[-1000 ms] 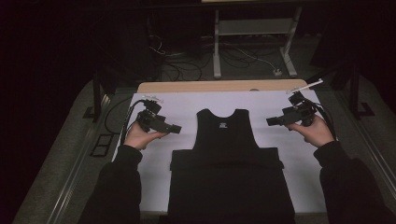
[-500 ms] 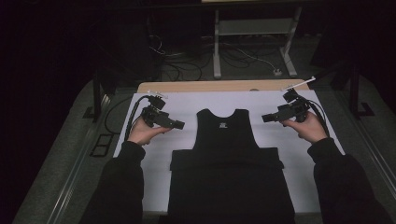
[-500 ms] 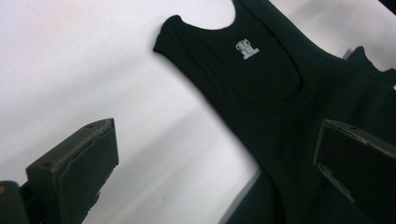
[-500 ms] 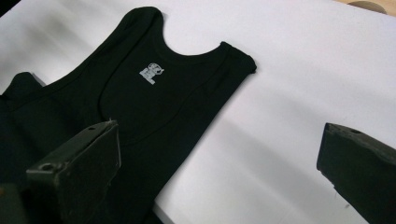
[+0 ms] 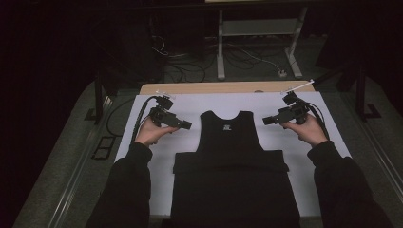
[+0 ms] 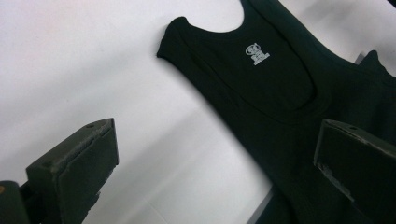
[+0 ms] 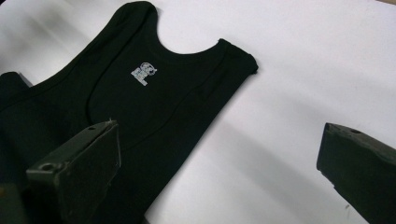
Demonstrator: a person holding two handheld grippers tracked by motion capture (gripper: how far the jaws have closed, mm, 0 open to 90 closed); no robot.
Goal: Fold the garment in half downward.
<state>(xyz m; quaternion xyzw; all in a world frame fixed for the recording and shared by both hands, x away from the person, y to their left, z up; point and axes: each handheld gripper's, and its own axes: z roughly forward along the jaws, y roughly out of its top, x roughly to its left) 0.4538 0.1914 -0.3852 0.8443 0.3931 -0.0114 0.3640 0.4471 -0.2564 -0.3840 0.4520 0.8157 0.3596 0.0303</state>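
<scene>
A black sleeveless top [image 5: 230, 137] lies flat on the white table cover [image 5: 190, 104], neck toward the far edge, its lower part folded up in a wide band [image 5: 230, 161]. A small white neck label [image 6: 256, 52] [image 7: 144, 72] shows inside the collar. My left gripper [image 5: 186, 125] hovers just left of the top's left shoulder strap [image 6: 175, 35], jaws wide apart and empty. My right gripper [image 5: 266, 120] hovers just right of the right shoulder strap [image 7: 243, 56], also open and empty. Both point inward at the garment.
A wooden table edge [image 5: 223, 87] runs along the far side of the white cover. Beyond it stand a grey metal frame [image 5: 259, 33] and floor cables [image 5: 190, 52]. Cables [image 5: 140, 118] trail from each gripper.
Both grippers have moved inward toward the top's shoulder straps. The top has not moved.
</scene>
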